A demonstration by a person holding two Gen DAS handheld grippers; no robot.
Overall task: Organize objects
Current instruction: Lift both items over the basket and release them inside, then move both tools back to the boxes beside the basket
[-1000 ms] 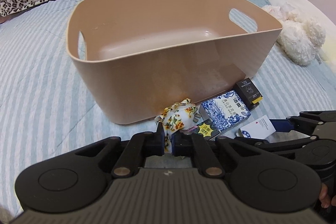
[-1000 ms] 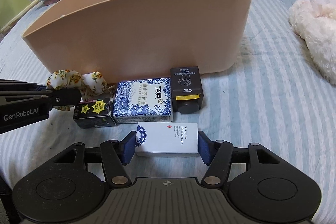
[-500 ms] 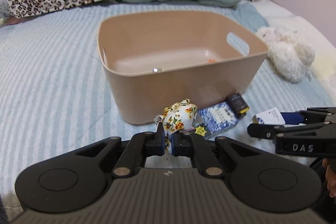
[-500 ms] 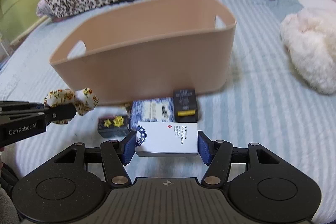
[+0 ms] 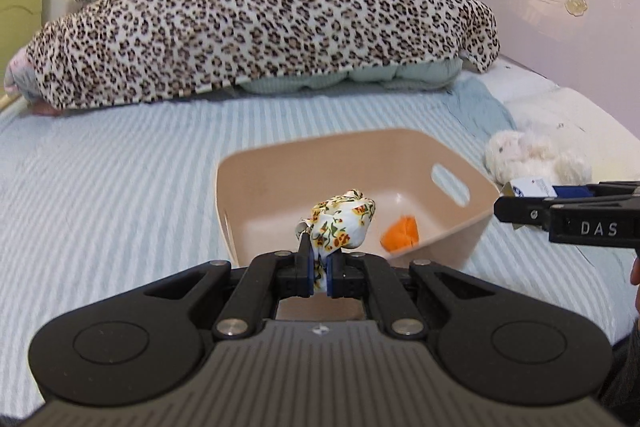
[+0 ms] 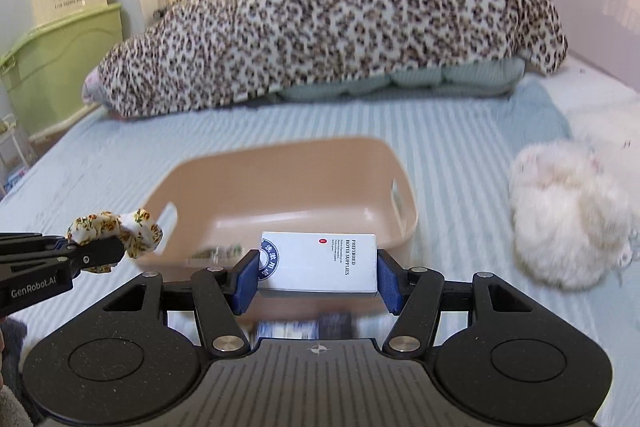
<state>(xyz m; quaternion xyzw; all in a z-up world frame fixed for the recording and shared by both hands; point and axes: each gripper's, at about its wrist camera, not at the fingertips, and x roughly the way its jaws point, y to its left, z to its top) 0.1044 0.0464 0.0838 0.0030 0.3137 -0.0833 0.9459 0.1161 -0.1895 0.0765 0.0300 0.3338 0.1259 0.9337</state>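
My left gripper [image 5: 319,273] is shut on a floral fabric scrunchie [image 5: 343,223] and holds it in the air above the near rim of the tan plastic bin [image 5: 280,163]. An orange item [image 5: 401,234] lies inside the bin. My right gripper [image 6: 318,277] is shut on a white box with a blue seal [image 6: 320,261], raised in front of the bin [image 6: 280,163]. The scrunchie [image 6: 116,233] and left gripper show at the left of the right wrist view. The white box [image 5: 534,187] shows at the right of the left wrist view.
The bin sits on a blue striped bed sheet [image 5: 100,195]. A leopard-print blanket [image 5: 260,39] heaps at the far end. A white plush toy [image 6: 568,223] lies right of the bin. Blurred boxes [image 6: 304,327] lie below my right gripper. Green storage bins [image 6: 60,67] stand at left.
Both grippers have risen well above the bed with their objects. The bin now appears lower and farther, its inside and an orange item visible.
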